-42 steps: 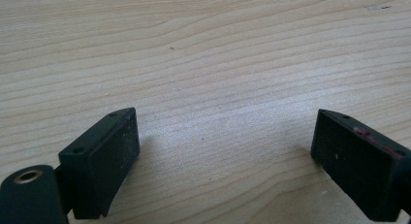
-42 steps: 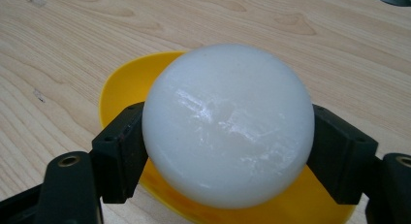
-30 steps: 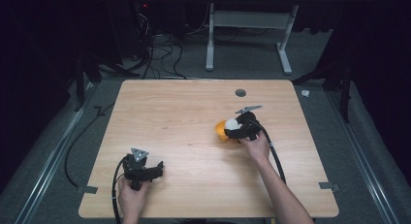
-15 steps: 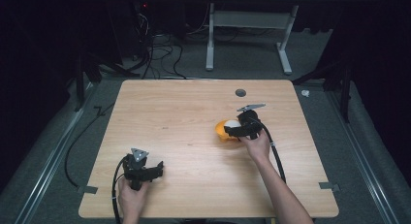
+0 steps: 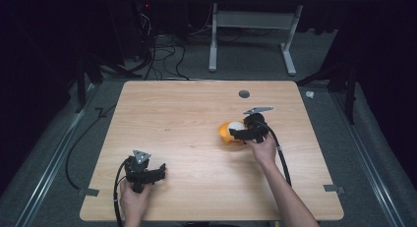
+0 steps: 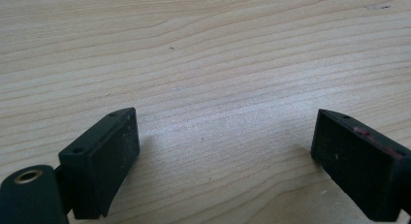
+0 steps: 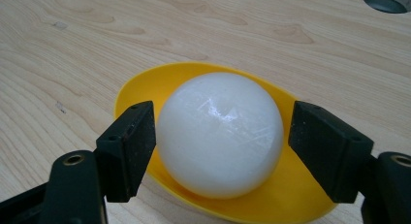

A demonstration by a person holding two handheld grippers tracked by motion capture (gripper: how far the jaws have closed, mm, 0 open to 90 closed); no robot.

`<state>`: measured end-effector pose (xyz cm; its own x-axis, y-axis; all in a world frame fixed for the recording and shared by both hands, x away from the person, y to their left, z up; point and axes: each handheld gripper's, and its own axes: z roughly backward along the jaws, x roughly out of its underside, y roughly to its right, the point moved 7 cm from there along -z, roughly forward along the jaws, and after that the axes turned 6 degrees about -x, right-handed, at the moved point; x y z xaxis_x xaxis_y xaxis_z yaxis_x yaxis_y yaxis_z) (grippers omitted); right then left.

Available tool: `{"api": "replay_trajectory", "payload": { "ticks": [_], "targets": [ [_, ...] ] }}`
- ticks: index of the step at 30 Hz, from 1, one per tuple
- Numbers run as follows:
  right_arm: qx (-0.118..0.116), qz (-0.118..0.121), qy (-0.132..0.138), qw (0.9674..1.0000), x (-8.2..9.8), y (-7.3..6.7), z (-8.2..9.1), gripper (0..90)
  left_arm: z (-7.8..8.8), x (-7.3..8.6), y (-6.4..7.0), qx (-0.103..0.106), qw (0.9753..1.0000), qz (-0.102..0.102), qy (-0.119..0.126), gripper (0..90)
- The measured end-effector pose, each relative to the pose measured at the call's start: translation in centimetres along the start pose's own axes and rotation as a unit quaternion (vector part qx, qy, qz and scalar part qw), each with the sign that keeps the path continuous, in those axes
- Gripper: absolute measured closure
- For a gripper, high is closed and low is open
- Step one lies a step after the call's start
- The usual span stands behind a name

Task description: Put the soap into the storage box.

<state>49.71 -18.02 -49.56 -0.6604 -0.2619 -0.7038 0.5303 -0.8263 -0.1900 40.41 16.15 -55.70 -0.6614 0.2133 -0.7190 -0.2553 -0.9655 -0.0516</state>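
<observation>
A white ball [image 7: 220, 134] rests in a shallow yellow bowl [image 7: 145, 83] on the wooden table, right of centre. My right gripper [image 7: 228, 136] is open with its jaws on either side of the ball; a narrow gap shows at the right jaw, and the left jaw is very close to the ball. From the high view the ball [image 5: 236, 126] and bowl [image 5: 224, 133] sit just left of the right gripper [image 5: 242, 132]. My left gripper [image 5: 153, 173] lies low near the table's front left, held by a hand. It is open [image 6: 223, 151] over bare wood.
A grey round cable hole [image 5: 244, 94] sits in the table [image 5: 187, 114] behind the bowl, also at the cable hole [image 7: 387, 0] top right. Black cables trail from both grippers. A white desk frame [image 5: 251, 25] and cables lie on the floor beyond.
</observation>
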Motion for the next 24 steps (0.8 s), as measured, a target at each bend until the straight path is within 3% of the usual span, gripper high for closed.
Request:
{"api": "replay_trajectory", "payload": {
  "ticks": [24],
  "targets": [
    [0.005, 0.006, 0.023, 0.9997, 0.0, 0.3, 2.2, 27.1, 0.0, 0.0, 0.0, 0.000, 1.0000, 0.000, -0.001, 10.4]
  ]
}}
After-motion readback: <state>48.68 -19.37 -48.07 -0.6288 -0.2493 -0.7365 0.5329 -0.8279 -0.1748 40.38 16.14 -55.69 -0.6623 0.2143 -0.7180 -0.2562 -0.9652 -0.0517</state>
